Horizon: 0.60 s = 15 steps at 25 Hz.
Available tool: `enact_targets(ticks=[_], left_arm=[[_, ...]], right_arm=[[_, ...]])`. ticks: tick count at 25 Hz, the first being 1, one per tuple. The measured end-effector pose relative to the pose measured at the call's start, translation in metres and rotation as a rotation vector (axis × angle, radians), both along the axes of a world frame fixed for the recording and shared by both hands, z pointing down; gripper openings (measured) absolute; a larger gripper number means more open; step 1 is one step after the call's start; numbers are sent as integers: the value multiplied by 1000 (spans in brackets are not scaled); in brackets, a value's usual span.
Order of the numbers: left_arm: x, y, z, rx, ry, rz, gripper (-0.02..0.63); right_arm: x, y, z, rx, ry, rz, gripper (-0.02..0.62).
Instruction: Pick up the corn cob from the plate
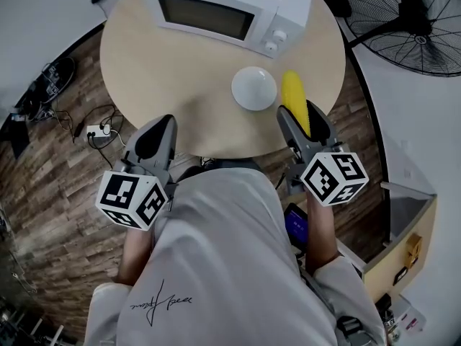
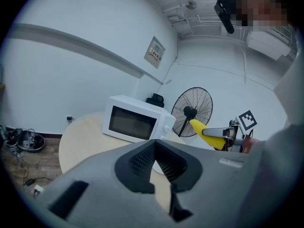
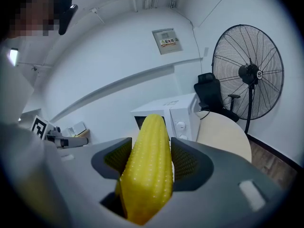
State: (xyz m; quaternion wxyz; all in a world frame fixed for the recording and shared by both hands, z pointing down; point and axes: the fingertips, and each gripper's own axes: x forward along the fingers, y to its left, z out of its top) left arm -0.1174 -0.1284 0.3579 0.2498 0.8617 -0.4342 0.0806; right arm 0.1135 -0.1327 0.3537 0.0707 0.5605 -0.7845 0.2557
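Our right tongs point(image 3: 150, 151) clamped the knobbly yellow corn cob point(image 3: 146, 179), clear of the round white plate point(image 1: 253, 88); our left tongs point(image 2: 153, 150) were closed, empty.

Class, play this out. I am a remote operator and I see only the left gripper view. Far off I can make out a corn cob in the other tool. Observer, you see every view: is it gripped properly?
Observer: Yes. In the right gripper view the corn cob lies along the right tool, pinched between both pads.
Operator: Is there anything on the plate?
Observer: No. The head view shows the white plate bare, with the cob just to its right.
Operator: Where is my left tool?
Observer: In the head view the left tool has its tip over the near edge of the table, to the left of the plate.
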Motion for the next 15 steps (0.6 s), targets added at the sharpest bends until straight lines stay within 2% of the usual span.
enact_targets(ticks=[15], left_arm=[[9, 1, 0, -13, 33, -3, -9]], right_arm=[[5, 1, 0, -14, -13, 2, 273]])
